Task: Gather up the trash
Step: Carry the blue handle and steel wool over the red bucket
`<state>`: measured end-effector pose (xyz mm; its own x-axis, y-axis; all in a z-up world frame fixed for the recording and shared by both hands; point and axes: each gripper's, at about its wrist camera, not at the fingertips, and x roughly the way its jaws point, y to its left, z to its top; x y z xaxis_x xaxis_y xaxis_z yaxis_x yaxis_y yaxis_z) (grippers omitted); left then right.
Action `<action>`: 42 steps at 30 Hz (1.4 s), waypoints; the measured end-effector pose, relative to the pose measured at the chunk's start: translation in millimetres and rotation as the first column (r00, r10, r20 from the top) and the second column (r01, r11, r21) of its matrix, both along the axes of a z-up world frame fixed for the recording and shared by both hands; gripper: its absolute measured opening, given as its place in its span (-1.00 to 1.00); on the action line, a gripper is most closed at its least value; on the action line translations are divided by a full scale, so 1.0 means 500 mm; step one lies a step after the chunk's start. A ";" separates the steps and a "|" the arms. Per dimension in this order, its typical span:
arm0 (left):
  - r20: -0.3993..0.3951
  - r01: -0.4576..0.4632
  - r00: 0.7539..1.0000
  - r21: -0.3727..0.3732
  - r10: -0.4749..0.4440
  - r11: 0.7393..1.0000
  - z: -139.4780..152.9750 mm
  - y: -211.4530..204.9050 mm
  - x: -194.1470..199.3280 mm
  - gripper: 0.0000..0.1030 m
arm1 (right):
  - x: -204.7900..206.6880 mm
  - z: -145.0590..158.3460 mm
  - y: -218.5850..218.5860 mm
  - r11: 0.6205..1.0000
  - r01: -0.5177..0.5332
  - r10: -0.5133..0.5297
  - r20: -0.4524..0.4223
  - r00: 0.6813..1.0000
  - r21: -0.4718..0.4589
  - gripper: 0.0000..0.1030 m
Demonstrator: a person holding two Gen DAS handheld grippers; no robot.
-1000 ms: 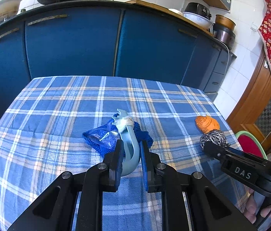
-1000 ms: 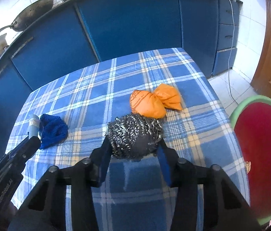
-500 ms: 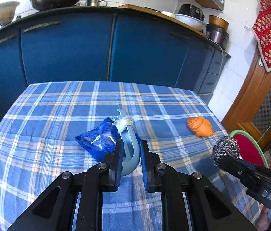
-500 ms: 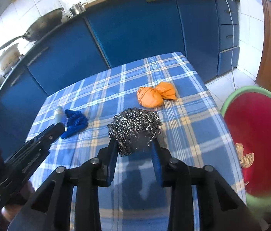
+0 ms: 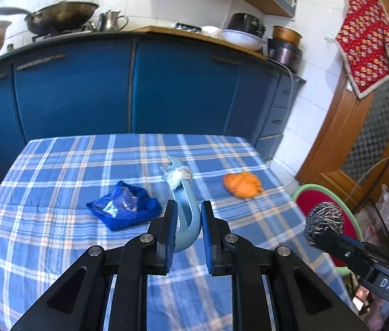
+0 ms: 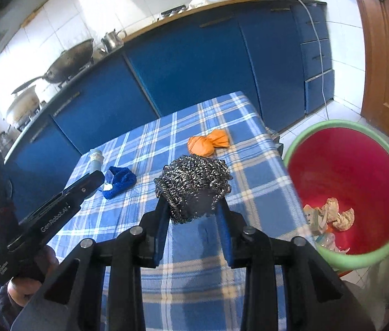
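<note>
1. Table [image 5: 56,248], under a blue plaid cloth, stands before dark blue kitchen cabinets; it bears a blue rag [image 5: 124,209] and an orange wad [image 5: 242,184], well apart from each other
2. Red bin [image 6: 360,165] with a green rim sits on the floor just beside the table's right edge; crumpled paper scraps lie at its bottom
3. Right gripper [image 6: 193,218]: jaws clenched on a steel wool scourer [image 6: 193,182], held clear of the cloth and near the bin, not yet over its mouth
4. Left gripper [image 5: 186,237]: jaws clamped on a curved pale blue plastic piece [image 5: 186,215] with a whitish wrap at its far end, lifted off the cloth just beside the blue rag
5. Step in hand, as judged: carrying both picked items towards the bin
6. Next move calls for bringing the scourer over the bin's opening before letting go; the plastic piece has farther to go, across the table
7. Rag and orange wad remain to be collected
</note>
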<state>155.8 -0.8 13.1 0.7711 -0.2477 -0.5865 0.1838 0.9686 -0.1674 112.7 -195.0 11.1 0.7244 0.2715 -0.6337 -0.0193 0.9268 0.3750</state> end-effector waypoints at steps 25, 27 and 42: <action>0.007 0.271 0.962 0.075 -0.272 0.960 0.030 -0.270 -0.055 -0.66 | -0.082 -0.027 -0.215 0.972 0.202 -0.203 -0.005 0.979 0.118 -0.30; 0.002 0.290 0.957 0.075 -0.291 0.954 0.027 -0.288 -0.052 -0.66 | -0.083 -0.035 -0.230 0.968 0.216 -0.216 -0.017 0.976 0.124 -0.29; -0.056 0.366 0.930 0.093 -0.363 0.926 -0.011 -0.381 -0.033 -0.66 | -0.078 -0.102 -0.310 0.938 0.310 -0.297 -0.100 0.950 0.153 -0.17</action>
<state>139.6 -191.5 7.4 0.6159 -0.4463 -0.6492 0.5228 0.8480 -0.0869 73.9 -349.8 -40.1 0.7415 0.1507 -0.6538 0.2869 0.8096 0.5121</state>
